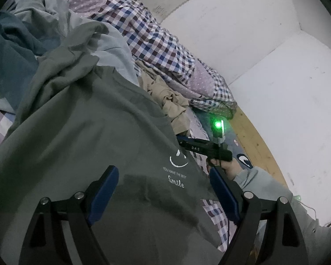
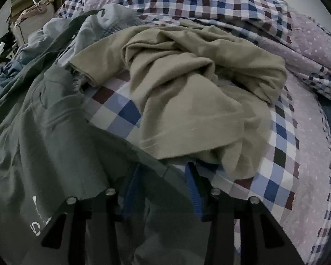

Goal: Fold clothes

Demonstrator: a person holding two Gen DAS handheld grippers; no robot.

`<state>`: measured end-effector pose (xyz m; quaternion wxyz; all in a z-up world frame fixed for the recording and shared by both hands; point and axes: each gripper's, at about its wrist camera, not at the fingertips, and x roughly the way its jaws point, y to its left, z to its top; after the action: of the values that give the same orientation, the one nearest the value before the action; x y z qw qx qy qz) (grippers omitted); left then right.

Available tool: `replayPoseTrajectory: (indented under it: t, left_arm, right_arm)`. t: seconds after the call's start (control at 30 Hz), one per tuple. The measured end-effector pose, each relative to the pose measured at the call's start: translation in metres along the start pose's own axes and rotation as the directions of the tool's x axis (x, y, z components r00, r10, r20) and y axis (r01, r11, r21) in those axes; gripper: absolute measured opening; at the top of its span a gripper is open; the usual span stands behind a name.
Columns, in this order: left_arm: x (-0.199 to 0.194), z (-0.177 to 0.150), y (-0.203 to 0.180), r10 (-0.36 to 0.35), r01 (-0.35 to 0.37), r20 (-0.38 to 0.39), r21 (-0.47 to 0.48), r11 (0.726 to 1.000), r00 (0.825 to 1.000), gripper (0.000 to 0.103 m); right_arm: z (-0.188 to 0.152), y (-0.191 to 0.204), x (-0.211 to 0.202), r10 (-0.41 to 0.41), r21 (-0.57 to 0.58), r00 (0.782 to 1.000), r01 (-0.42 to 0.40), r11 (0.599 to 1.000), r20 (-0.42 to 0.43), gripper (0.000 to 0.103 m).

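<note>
Green T-shirt (image 1: 94, 145) lies spread on the checked bedsheet (image 1: 211, 212), printed "YOU HAVE THE BEST Smile" (under a smiley). Left gripper (image 1: 163, 187) hovers over it, jaws wide apart. Right gripper (image 2: 163, 190), marked "DAS", has the shirt's edge between its blue pads, beside a crumpled beige shirt (image 2: 187, 101).

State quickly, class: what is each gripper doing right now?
Left gripper: open, holding nothing, over the green T-shirt.
Right gripper: partly closed around the green T-shirt's edge.
</note>
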<state>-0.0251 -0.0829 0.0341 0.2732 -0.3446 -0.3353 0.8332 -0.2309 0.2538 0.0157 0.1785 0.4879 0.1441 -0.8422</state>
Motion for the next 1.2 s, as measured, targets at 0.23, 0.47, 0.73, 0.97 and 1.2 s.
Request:
replayPoseTrajectory:
  t: [0.23,0.47,0.73,0.97,1.2]
  left_arm:
    - [-0.003,0.004,0.004,-0.001,0.001,0.015,-0.016,1.000,1.000,0.087]
    - [-0.008,0.006,0.005,-0.010,0.011,0.032,-0.025,1.000,0.999,0.087]
    - [-0.011,0.007,0.007,-0.012,0.013,0.042,-0.030,0.999,0.999,0.087]
    - [-0.027,0.015,0.009,0.015,-0.013,0.085,-0.031,0.999,0.996,0.087]
    - [-0.044,0.025,0.011,0.046,-0.042,0.133,-0.033,0.999,0.990,0.087]
  right_arm:
    - [-0.005,0.011,-0.021,-0.067,-0.067,0.997,0.069,0.995,0.027,0.004]
    - [0.015,-0.006,-0.071,-0.236,-0.038,0.964,0.242,0.970,0.120,0.003]
    - [0.043,-0.026,-0.070,-0.408,-0.032,0.910,0.410,0.911,0.069,0.003]
    - [0.033,-0.033,-0.030,-0.440,0.055,0.897,0.441,0.896,-0.028,0.007]
    - [0.020,-0.042,-0.092,-0.488,0.295,0.872,0.453,0.841,0.051,0.054]
